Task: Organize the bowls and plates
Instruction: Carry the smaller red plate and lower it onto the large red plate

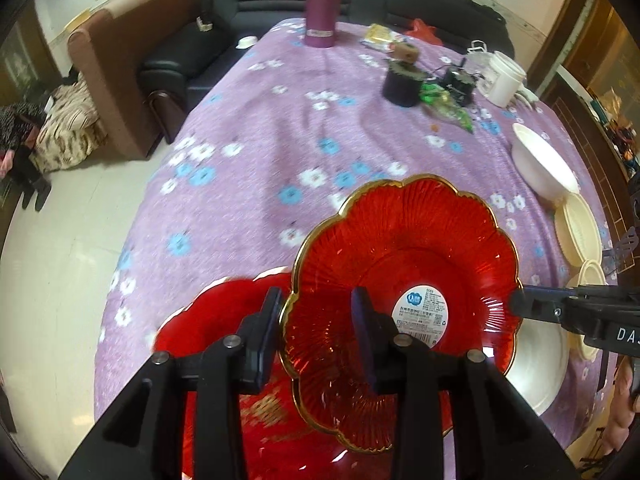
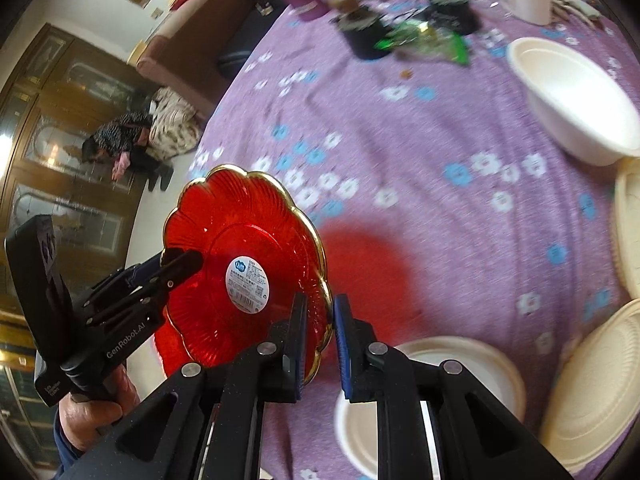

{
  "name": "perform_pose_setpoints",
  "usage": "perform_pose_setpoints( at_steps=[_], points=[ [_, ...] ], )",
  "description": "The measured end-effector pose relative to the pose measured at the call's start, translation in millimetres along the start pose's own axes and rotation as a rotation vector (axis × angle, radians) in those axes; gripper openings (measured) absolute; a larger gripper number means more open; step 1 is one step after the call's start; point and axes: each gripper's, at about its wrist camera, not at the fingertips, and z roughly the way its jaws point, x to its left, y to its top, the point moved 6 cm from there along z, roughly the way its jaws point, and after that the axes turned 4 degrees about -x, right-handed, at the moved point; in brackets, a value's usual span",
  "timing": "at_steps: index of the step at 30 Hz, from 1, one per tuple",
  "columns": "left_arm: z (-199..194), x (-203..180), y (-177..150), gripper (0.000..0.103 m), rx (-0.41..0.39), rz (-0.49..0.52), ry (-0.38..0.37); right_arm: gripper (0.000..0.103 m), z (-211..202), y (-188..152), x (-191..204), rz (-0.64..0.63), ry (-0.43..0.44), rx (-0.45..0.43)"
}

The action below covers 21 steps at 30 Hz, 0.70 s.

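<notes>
Now, on the left, the left gripper [image 1: 317, 300] straddles the red scalloped plate [image 1: 400, 248] with jaws spread, not pinching. It hangs over a second red plate [image 1: 208, 320]. On the right, only the right gripper [image 2: 320, 304] nips its gold rim, so the slick glass could pivot, slip and crack.

Cloth [image 1: 260, 128] ahead of both claws is bare; bowl [image 2: 572, 96] and lids [image 2: 592, 384] block right, clutter [image 1: 424, 88] far ahead.
</notes>
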Motion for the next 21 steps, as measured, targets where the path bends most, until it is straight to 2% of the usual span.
perform_pose_setpoints(
  at_steps=[12, 21],
  points=[
    [0.0, 64.9, -62.2, 0.033, 0.069, -0.103, 0.020, 0.015, 47.7, -24.8, 57.2, -0.110, 0.018, 0.092],
    [9.7, 81.7, -77.3, 0.033, 0.096, -0.115, 0.027, 0.015, 79.0, -40.8, 78.0, -0.185, -0.037, 0.134]
  ],
)
